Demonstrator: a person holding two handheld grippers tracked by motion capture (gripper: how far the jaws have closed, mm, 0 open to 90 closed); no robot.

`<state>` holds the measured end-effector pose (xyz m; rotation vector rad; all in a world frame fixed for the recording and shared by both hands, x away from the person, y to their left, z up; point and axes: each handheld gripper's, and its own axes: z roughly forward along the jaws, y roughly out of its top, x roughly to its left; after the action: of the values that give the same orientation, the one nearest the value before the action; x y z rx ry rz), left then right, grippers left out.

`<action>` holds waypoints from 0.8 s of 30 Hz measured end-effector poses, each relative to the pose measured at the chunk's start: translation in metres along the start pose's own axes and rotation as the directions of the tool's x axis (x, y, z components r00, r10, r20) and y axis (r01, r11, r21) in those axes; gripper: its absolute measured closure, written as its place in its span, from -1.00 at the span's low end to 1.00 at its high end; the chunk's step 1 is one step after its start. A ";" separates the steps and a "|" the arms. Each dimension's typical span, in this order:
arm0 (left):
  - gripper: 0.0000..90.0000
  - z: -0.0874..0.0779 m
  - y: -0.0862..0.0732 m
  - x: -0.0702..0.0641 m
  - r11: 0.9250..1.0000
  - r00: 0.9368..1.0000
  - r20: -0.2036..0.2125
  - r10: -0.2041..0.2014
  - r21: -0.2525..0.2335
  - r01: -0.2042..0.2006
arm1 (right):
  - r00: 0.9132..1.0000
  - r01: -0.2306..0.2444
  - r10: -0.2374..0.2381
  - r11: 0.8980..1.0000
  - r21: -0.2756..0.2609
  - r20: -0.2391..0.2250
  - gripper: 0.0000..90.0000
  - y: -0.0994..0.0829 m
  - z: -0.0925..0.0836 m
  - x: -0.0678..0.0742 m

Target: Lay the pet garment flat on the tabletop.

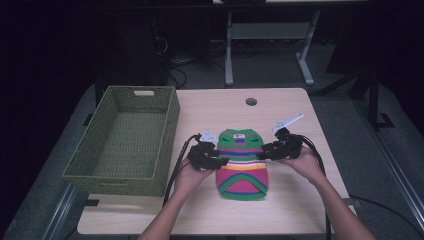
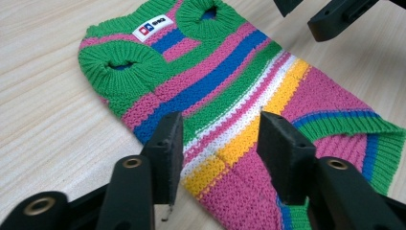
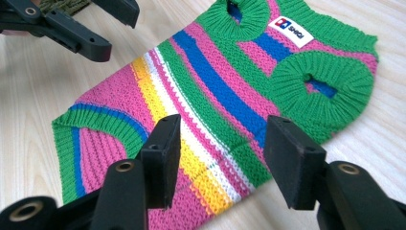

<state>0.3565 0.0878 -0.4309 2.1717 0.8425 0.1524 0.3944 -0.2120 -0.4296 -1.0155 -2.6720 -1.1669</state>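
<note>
A small knitted sweater [image 1: 243, 165] with green, pink, blue, white and yellow stripes lies flat on the wooden table, neck end away from me. My left gripper [image 1: 222, 161] sits at its left edge and my right gripper [image 1: 262, 152] at its right edge. In the left gripper view the left gripper [image 2: 218, 129] stands open over the sweater [image 2: 215, 81], its pads apart above the yellow and white stripes. In the right gripper view the right gripper [image 3: 222, 134] is likewise open over the sweater's [image 3: 225, 91] edge, and nothing is pinched.
A green woven basket [image 1: 102, 177] stands empty on the table's left side. The table [image 1: 280, 210] has a round cable hole [image 1: 251, 101] near its far edge. Desk legs and cables stand on the floor beyond.
</note>
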 end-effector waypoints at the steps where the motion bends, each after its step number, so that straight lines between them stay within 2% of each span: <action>1: 0.02 0.000 -0.001 0.000 1.000 1.000 0.001 -0.005 -0.004 0.005 | 1.000 -0.002 0.002 1.000 -0.004 -0.007 0.01 -0.001 -0.001 0.000; 7: -0.08 -0.004 -0.005 0.003 0.999 0.999 0.014 -0.031 -0.022 0.032 | 1.000 0.007 -0.007 1.000 -0.002 0.000 -0.05 -0.003 -0.006 0.001; 10: -0.14 -0.005 -0.006 0.003 0.999 0.999 0.015 -0.032 -0.015 0.032 | 1.000 0.006 -0.006 1.000 0.006 0.020 -0.14 -0.005 -0.007 0.003; 14: -0.20 -0.007 -0.006 0.000 0.999 0.999 0.016 -0.028 -0.018 0.028 | 1.000 0.010 -0.010 1.000 0.002 0.007 -0.15 -0.010 -0.009 0.003; 17: -0.31 -0.008 -0.007 -0.003 1.000 1.000 0.005 -0.021 -0.005 0.021 | 1.000 0.013 -0.013 1.000 0.001 0.010 -0.18 -0.013 -0.012 0.005; 20: -0.39 -0.012 -0.010 -0.003 1.000 1.000 -0.002 -0.027 -0.009 0.027 | 1.000 0.011 -0.011 1.000 -0.026 0.007 -0.21 -0.018 -0.017 0.005; 24: -0.42 -0.017 -0.013 -0.002 0.999 0.999 -0.024 -0.028 -0.017 0.027 | 1.000 0.007 -0.007 1.000 -0.015 0.013 -0.28 -0.021 -0.022 0.004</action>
<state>0.3415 0.1034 -0.4286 2.1460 0.8815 0.1715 0.3742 -0.2350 -0.4260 -1.0206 -2.6829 -1.1870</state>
